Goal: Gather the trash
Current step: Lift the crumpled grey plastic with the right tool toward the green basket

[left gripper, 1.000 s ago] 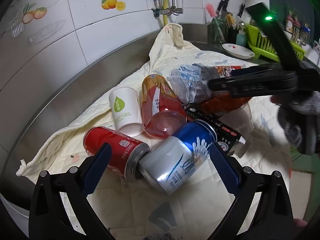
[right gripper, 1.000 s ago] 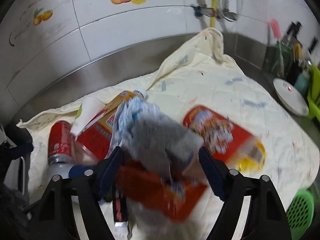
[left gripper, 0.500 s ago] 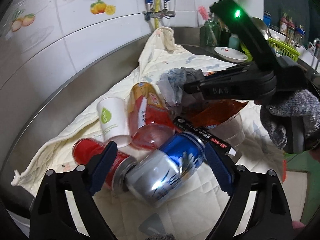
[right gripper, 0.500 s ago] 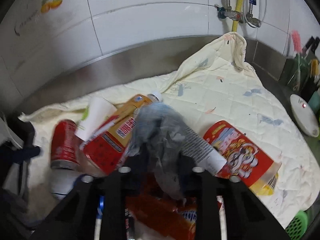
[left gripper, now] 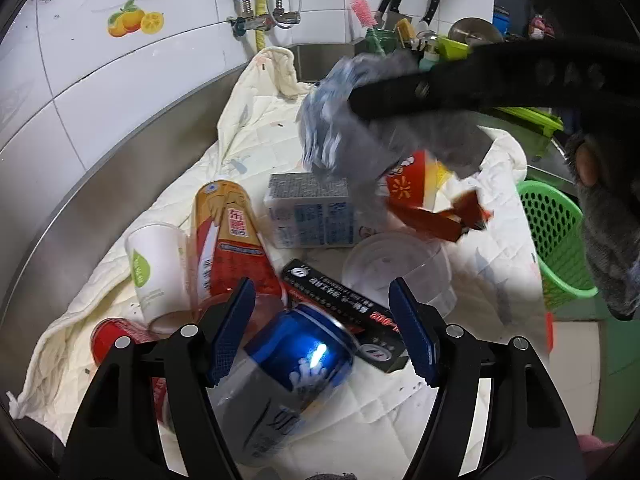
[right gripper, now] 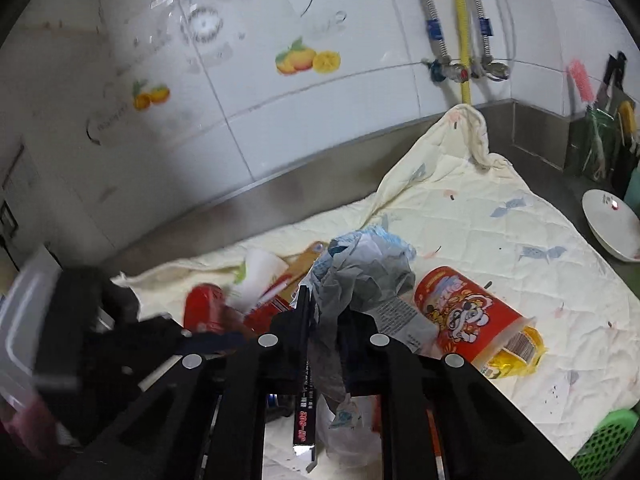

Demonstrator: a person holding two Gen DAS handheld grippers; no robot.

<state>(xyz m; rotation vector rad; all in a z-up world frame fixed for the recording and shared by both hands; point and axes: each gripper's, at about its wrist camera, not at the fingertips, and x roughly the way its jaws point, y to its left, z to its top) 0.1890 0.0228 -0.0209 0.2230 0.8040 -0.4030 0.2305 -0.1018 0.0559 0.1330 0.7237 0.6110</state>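
1. The left wrist view alone shows a white carton [left gripper: 310, 210] lying on the cream quilted cloth [left gripper: 256, 136], a clear plastic tub [left gripper: 396, 268] right of the pile, and a black flat box [left gripper: 344, 304] just beyond the blue can [left gripper: 304, 354]. It also shows a green basket [left gripper: 554, 232] at the right edge of the worktop.
2. The right wrist view alone shows the whole red snack cup [right gripper: 468, 320] lying on its side right of the pile, and a white bowl [right gripper: 610, 224] far right on the steel worktop [right gripper: 536, 128].
3. The left gripper [left gripper: 322, 330] points steeply down over the blue can; its jaws are closing, the can lies between them and the pads are not yet on it.
4. The right gripper [right gripper: 322, 320] is raised above the pile, held by a gloved hand [left gripper: 608, 220]; its jaws are clamped on a crumpled grey-blue plastic bag [right gripper: 360, 264], which hangs clear of the cloth.
5. Still on the cloth: a red can [left gripper: 120, 340], a white paper cup [left gripper: 154, 264] and an orange-red bottle [left gripper: 230, 236], all lying together left of the pile.
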